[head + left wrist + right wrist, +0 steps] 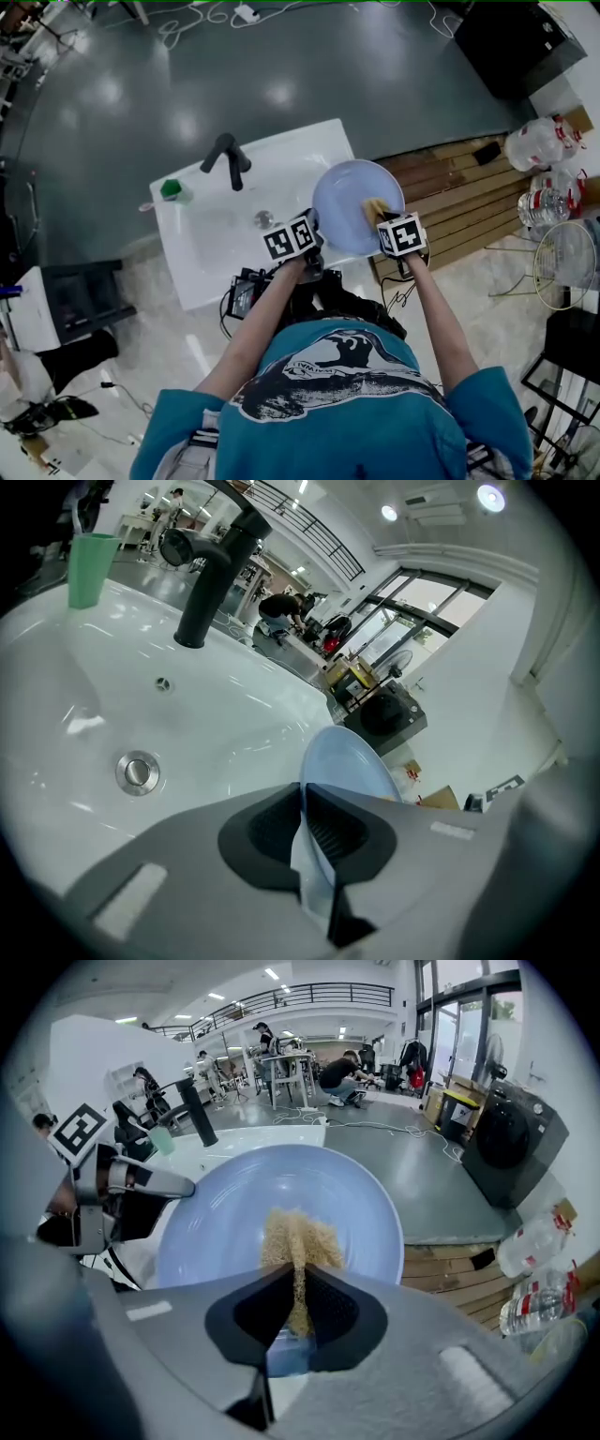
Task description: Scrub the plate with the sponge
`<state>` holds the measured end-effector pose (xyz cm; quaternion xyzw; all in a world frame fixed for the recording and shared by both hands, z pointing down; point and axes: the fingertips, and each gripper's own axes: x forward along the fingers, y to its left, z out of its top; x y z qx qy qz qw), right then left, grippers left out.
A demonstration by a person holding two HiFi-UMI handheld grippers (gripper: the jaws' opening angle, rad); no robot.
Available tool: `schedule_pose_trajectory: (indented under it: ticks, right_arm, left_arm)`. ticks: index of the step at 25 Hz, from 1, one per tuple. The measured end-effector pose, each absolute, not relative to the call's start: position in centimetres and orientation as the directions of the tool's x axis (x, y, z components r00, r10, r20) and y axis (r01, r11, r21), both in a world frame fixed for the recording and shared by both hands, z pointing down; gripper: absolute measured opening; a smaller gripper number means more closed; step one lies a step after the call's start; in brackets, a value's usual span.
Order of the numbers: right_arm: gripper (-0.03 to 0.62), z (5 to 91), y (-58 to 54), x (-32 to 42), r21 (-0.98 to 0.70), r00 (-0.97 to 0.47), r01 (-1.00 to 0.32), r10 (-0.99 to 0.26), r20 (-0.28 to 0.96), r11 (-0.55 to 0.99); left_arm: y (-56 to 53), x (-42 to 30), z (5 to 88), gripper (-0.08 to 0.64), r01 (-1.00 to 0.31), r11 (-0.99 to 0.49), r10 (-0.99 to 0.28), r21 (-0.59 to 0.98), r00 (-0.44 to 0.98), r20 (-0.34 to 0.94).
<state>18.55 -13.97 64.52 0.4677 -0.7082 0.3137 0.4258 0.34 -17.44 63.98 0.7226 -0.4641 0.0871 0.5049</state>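
Note:
A pale blue plate (349, 202) is held tilted over the right end of the white sink (216, 234). My left gripper (309, 246) is shut on the plate's near-left rim; in the left gripper view the plate (352, 761) stands edge-on between the pads. My right gripper (386, 225) is shut on a tan sponge (373, 208). In the right gripper view the sponge (298, 1241) lies against the lower middle of the plate (225, 1213), and the left gripper (164, 1190) shows clamped on the rim at the left.
A black faucet (230, 159) rises at the back of the sink, with a green cup (171, 189) at its left and the drain (138, 771) in the basin. Wooden pallets (469, 202) and plastic bottles (548, 178) lie to the right. Cables trail on the floor.

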Motion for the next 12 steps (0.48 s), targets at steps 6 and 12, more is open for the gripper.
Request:
schedule_pose_trajectory:
  ticks: [6, 12]
  right_arm:
    - [0.034, 64.8, -11.1, 14.2, -0.135, -0.291, -0.904, -0.352, 0.889, 0.407]
    - [0.034, 65.1, -10.0, 9.5, -0.218, -0.381, -0.854, -0.282, 0.881, 0.472]
  left_arm:
    - [-17.7, 0.3, 64.0, 0.031, -0.764, -0.033, -0.6, 0.645, 0.531, 0.599]
    - [-17.6, 0.3, 64.1, 0.032, -0.768, -0.018, -0.611, 0.641, 0.516, 0.601]
